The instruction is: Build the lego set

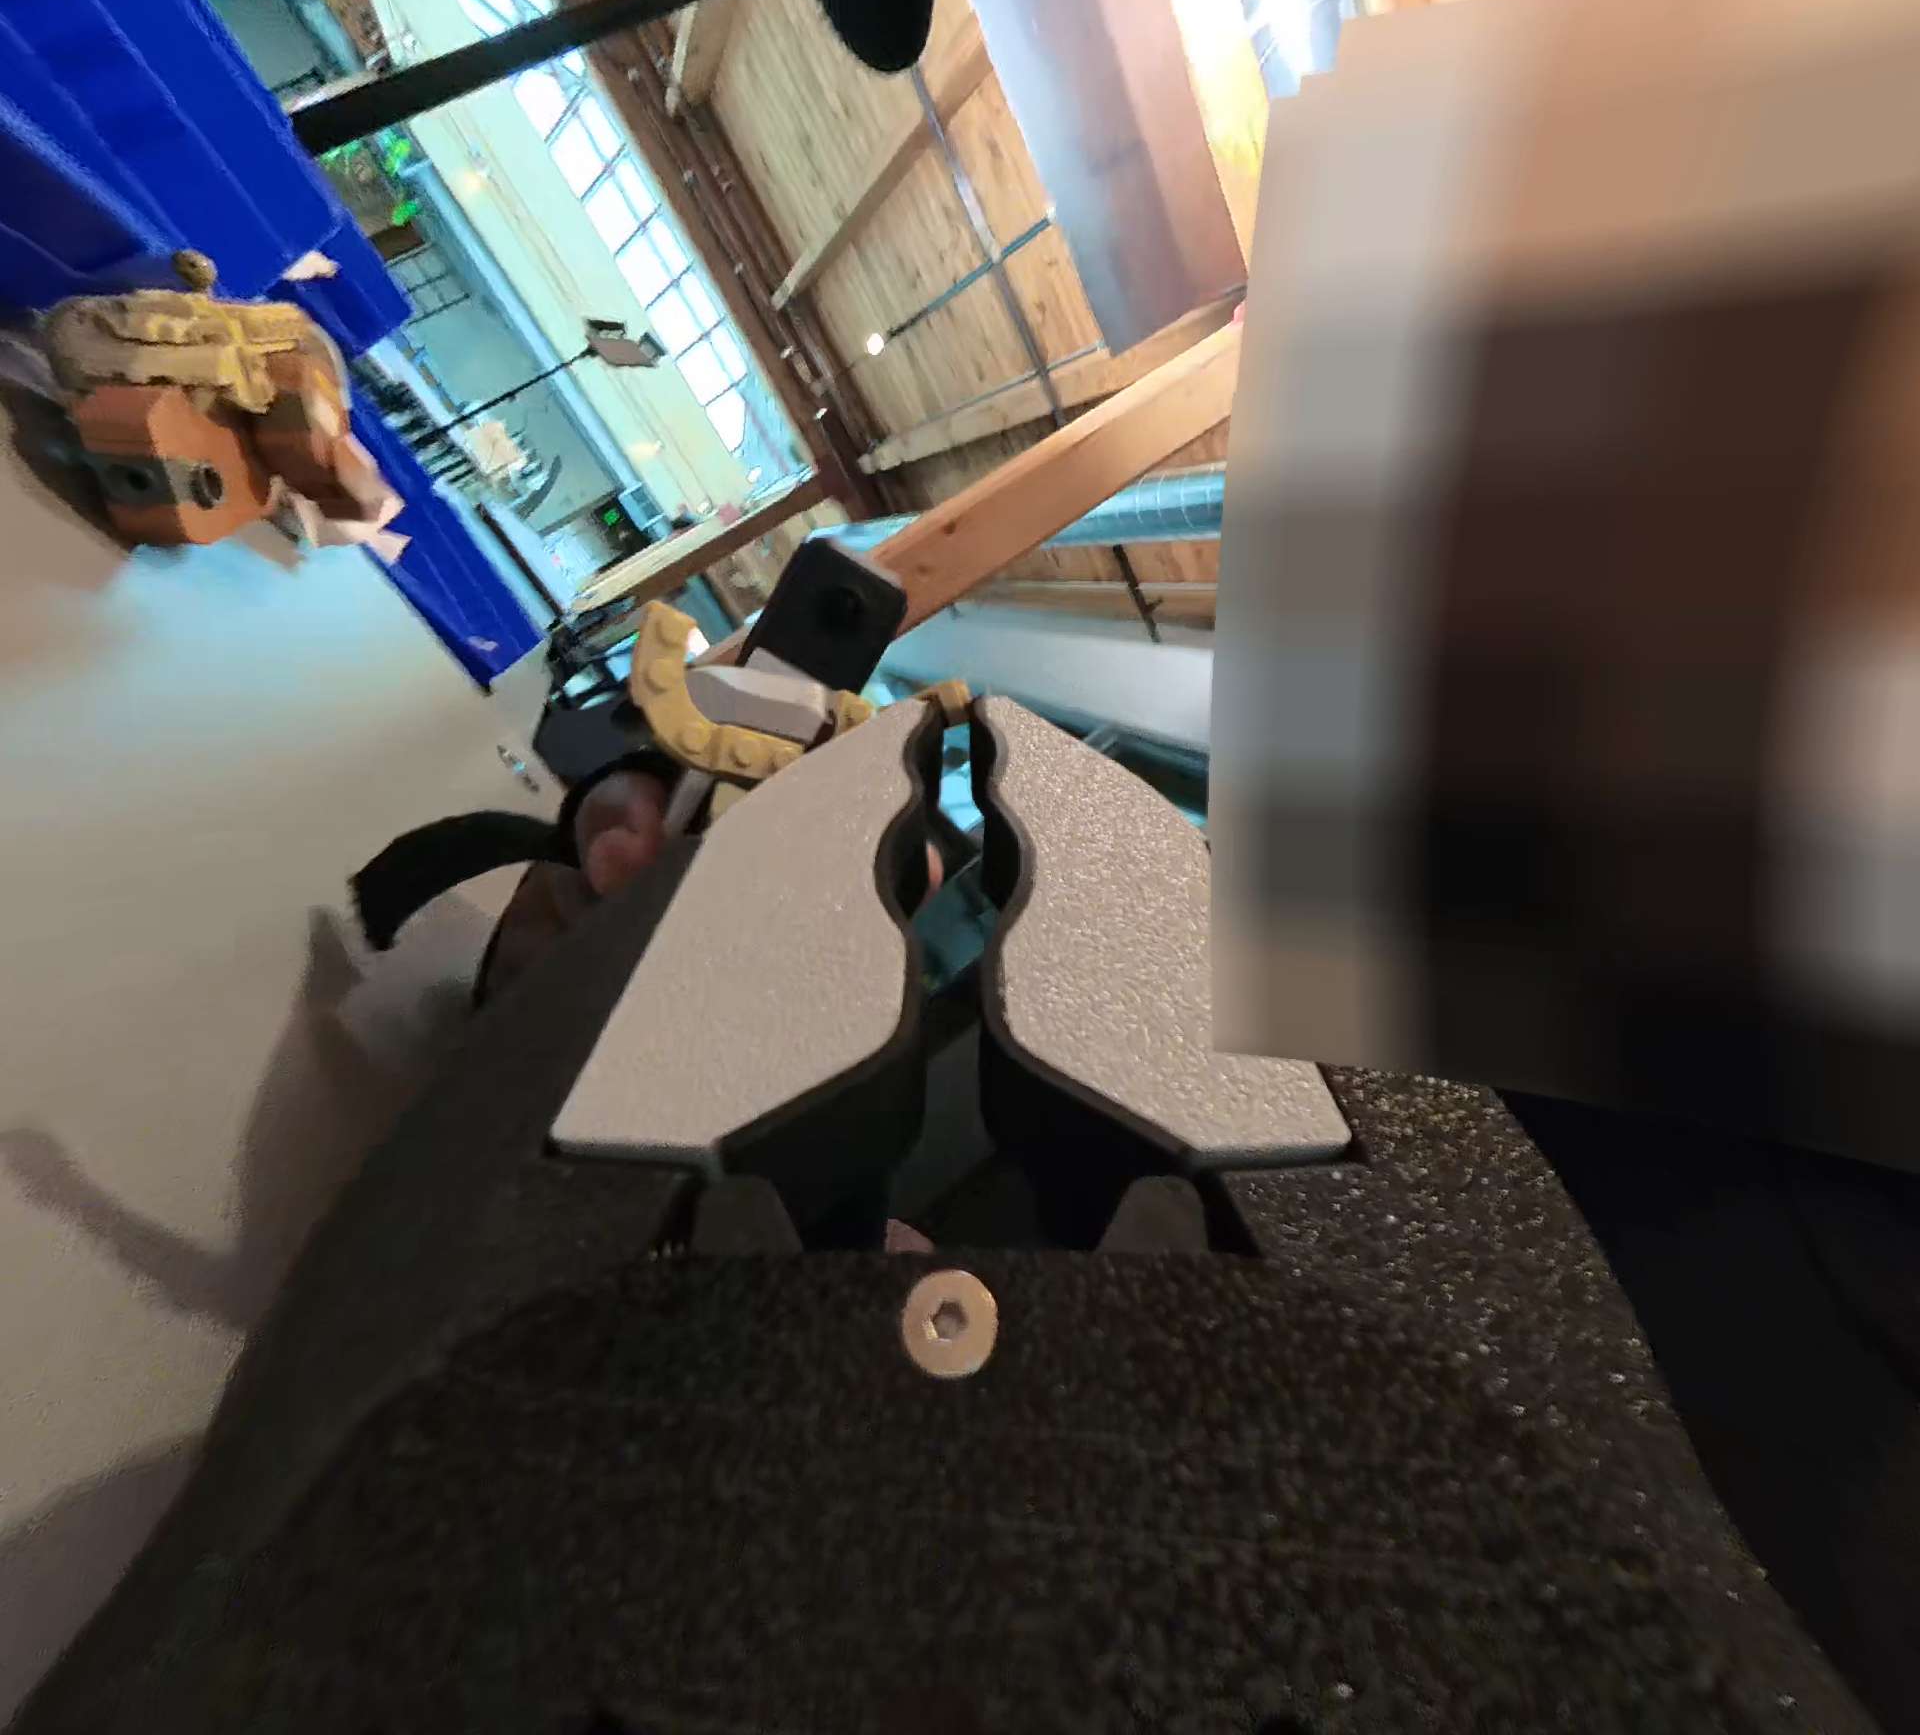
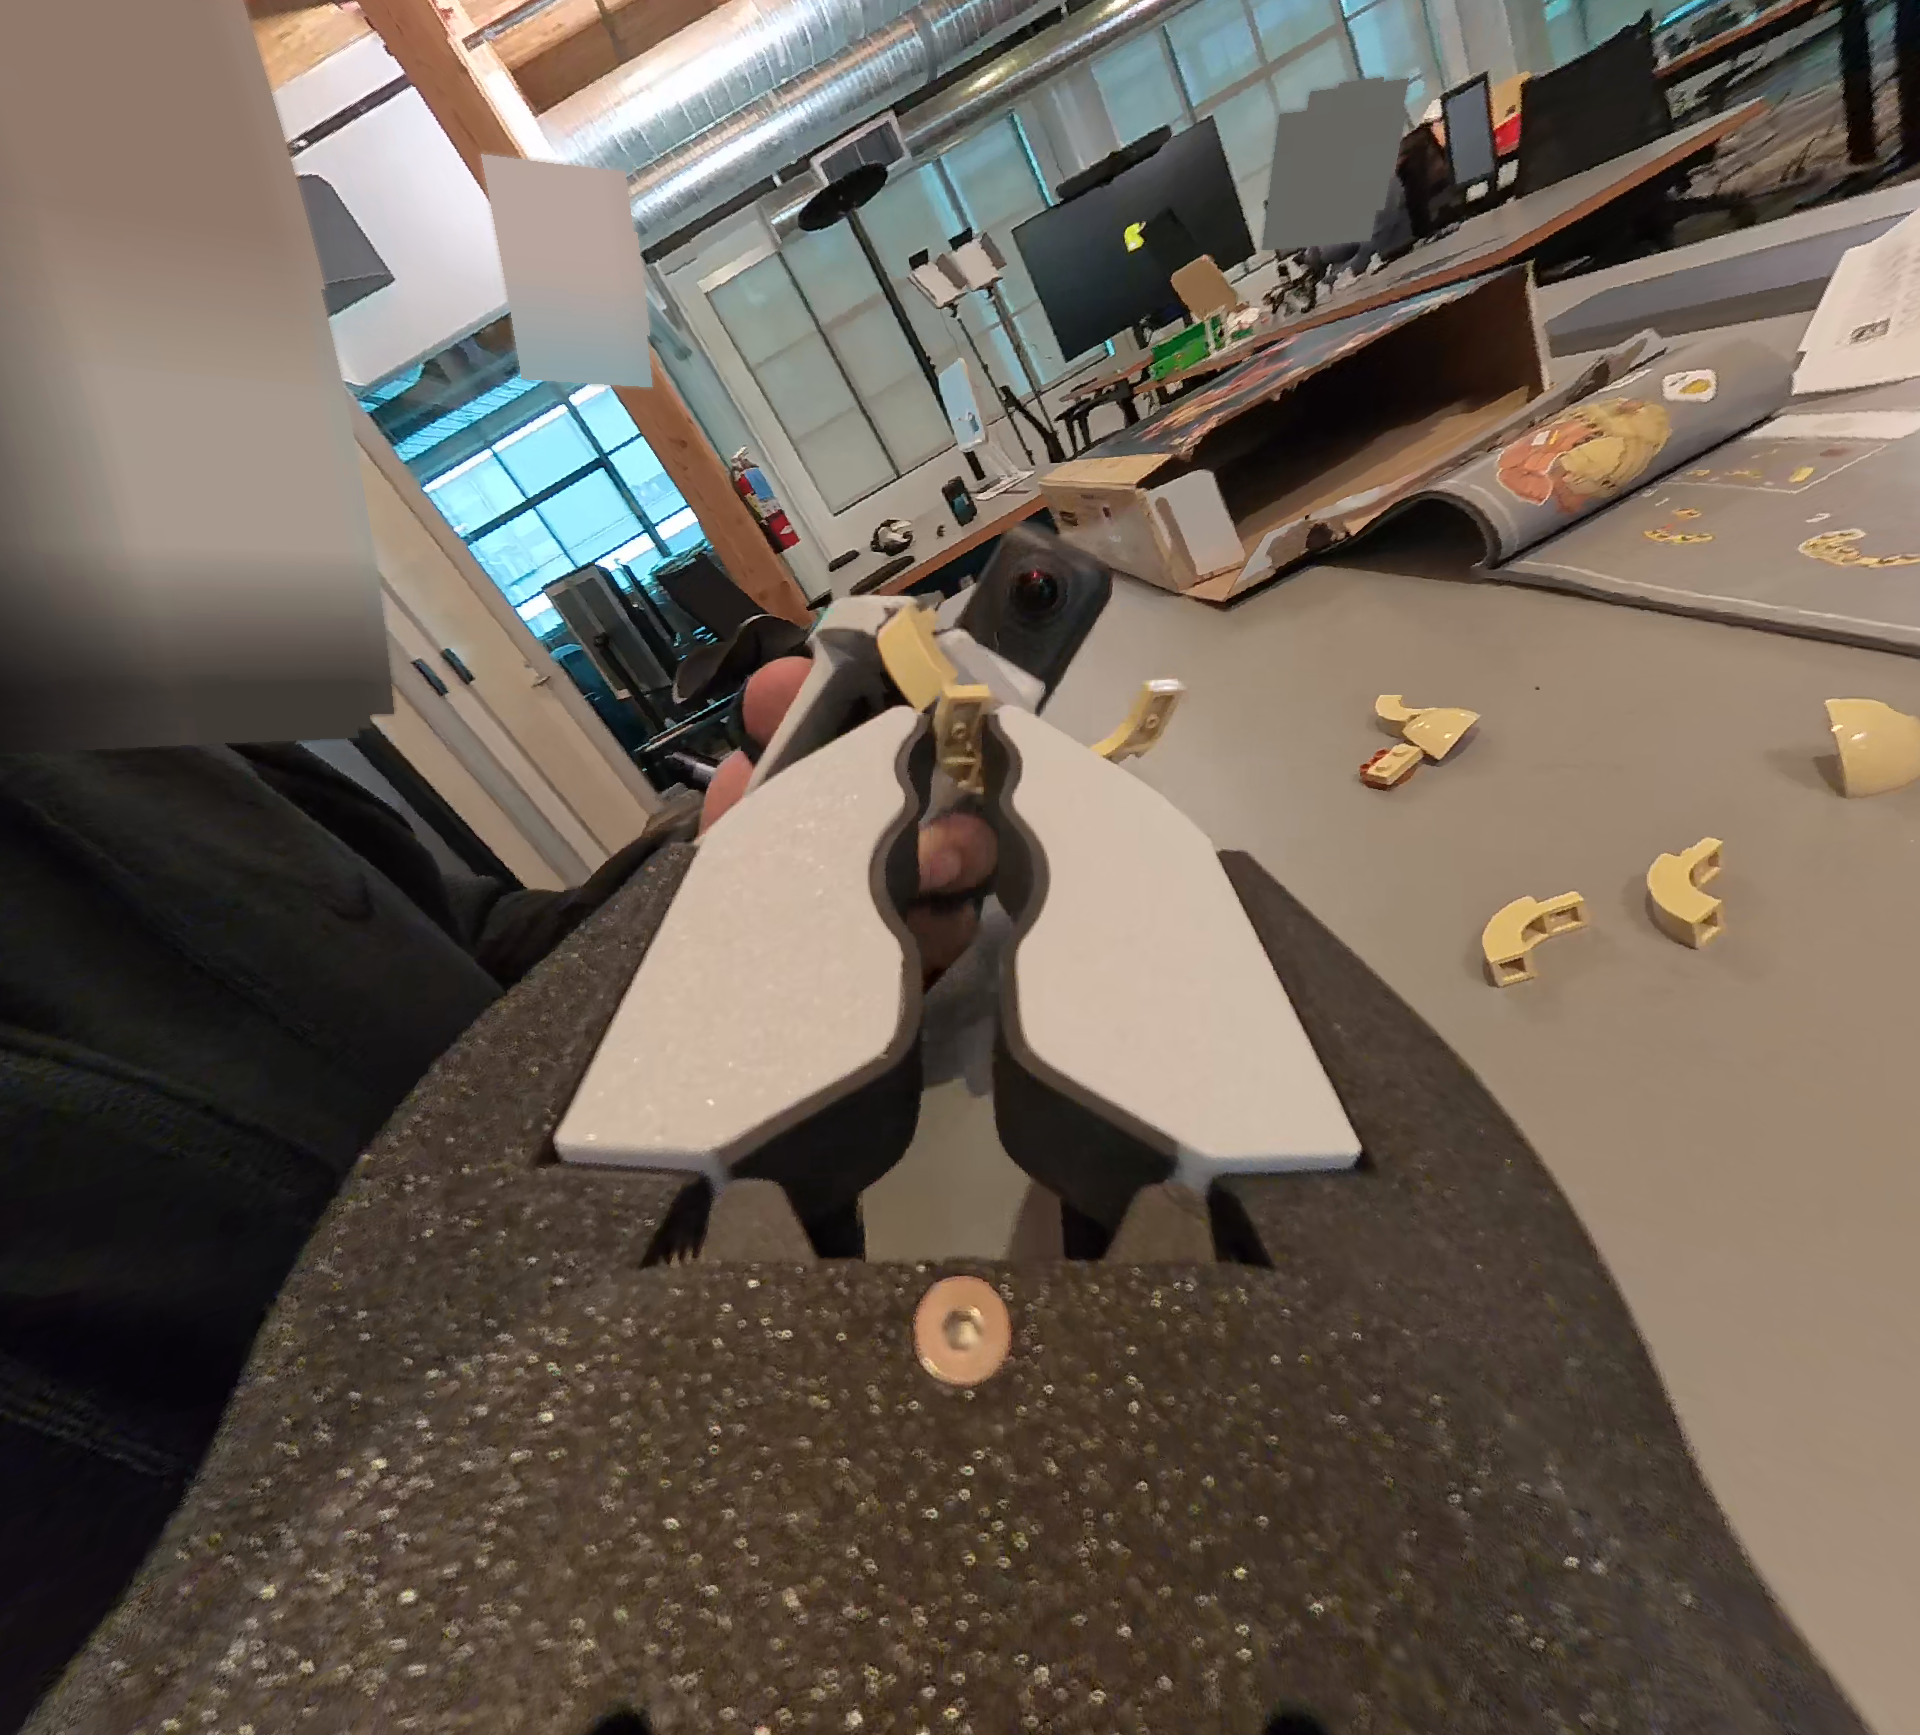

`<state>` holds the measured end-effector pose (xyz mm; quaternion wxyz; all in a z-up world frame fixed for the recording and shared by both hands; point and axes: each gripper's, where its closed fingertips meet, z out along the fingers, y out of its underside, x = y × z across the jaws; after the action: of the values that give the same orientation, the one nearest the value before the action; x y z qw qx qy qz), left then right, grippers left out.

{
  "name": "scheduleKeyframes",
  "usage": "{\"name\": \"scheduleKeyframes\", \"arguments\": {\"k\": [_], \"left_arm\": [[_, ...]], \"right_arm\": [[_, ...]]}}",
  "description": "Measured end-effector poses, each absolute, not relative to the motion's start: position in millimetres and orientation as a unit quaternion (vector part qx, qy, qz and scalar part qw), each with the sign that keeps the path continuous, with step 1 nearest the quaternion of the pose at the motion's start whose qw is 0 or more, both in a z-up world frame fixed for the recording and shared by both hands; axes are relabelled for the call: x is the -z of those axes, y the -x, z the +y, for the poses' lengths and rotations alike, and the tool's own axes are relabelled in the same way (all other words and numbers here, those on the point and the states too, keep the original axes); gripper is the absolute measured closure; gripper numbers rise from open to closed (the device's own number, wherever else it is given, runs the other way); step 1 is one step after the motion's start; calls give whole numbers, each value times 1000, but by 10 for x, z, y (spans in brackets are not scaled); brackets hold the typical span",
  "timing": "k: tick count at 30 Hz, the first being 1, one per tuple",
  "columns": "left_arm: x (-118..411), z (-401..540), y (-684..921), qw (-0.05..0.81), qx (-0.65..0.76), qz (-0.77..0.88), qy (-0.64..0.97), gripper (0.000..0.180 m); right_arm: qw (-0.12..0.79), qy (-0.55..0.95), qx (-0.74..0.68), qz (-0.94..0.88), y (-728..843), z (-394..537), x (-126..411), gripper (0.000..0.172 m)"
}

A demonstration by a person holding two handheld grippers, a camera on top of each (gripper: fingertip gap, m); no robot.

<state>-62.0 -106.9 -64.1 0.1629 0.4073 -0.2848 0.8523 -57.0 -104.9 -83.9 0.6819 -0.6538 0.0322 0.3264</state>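
My left gripper is shut on the end of a tan curved studded plate, which arcs away to the left. My right gripper is shut on a small tan plate, held with its underside towards the camera. Both grippers are raised above the grey table, tip to tip. In the right wrist view the small plate's top meets the curved plate, which sits in the left gripper's fingers. In the left wrist view the right gripper's fingers cover part of the arc and hide the small plate.
Several loose tan curved bricks lie on the table to the right. An open instruction booklet and a cardboard box lie farther back. A brown and tan brick assembly sits by a blue cloth. A dark sleeve is at left.
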Motion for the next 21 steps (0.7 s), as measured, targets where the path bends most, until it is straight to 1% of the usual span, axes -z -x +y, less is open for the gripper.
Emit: {"name": "scheduleKeyframes", "arguments": {"k": [3, 6, 10, 13, 16, 21], "left_arm": [[858, -994, 615, 126, -788, -373, -473, 176], [1212, -908, 668, 94, -681, -477, -547, 176], [1576, -855, 779, 96, -566, -563, -595, 176], [1751, -828, 812, 114, -523, -577, -617, 176], [1782, -799, 816, 139, -525, -554, -631, 176], [1804, -679, 832, 124, -516, -548, -647, 176]], "right_arm": [[666, 667, -332, 37, 542, -1088, 883, 164], [651, 689, -314, 47, 465, -1129, 953, 164], [635, 709, -302, 53, 421, -1153, 1020, 163], [630, 714, -300, 52, 433, -1151, 1040, 163], [629, 715, -302, 51, 439, -1155, 1041, 163], [628, 710, -316, 52, 431, -1178, 1030, 163]]}}
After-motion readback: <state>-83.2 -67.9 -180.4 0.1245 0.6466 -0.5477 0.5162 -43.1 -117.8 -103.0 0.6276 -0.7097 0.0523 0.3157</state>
